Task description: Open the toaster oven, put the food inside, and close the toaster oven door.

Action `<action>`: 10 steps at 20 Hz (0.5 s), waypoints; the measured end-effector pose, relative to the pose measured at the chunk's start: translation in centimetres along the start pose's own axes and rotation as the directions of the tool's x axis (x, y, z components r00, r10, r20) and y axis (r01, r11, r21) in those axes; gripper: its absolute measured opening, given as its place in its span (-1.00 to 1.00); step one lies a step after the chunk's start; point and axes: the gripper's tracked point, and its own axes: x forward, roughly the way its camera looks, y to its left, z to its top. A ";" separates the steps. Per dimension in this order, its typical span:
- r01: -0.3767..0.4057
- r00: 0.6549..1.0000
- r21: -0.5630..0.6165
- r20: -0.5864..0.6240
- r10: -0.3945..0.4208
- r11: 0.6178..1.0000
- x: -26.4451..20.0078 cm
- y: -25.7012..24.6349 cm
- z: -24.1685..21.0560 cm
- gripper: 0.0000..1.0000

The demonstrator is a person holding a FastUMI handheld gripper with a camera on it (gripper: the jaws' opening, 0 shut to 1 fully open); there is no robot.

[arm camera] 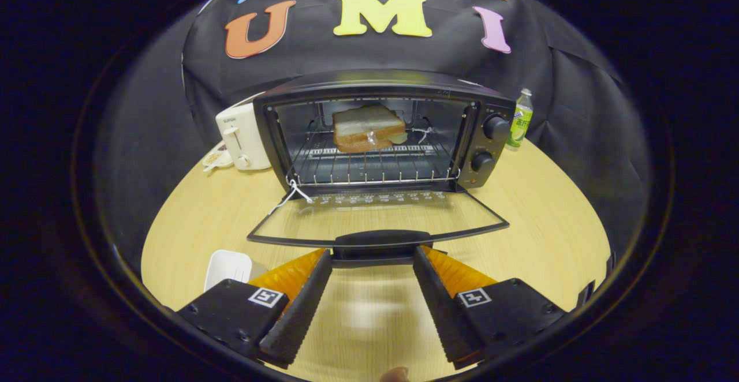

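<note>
Our tongs (372, 255) are spread wide and grasp nothing, their tips flanking the door handle (383, 239) just ahead. On the wooden surface (548, 226) the glass door (378, 216) lies folded down flat. Beyond it, in the toaster oven (384, 131), we see the sandwich (368, 127) resting on the wire rack (369, 165). A white toaster (242, 137) stands beside the oven.

white toaster (245, 137), green bottle (519, 121), white dish (228, 268)
</note>
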 end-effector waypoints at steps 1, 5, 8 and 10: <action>0.000 1.000 0.002 0.011 0.000 1.000 -0.1 0.0 0.2 0.88; -0.014 0.992 0.008 0.125 0.013 1.000 -1.2 0.2 2.1 0.89; -0.020 0.976 0.004 0.218 0.019 1.000 -2.0 0.2 3.2 0.89; -0.024 0.966 0.008 0.259 0.021 1.000 -1.9 0.2 4.1 0.90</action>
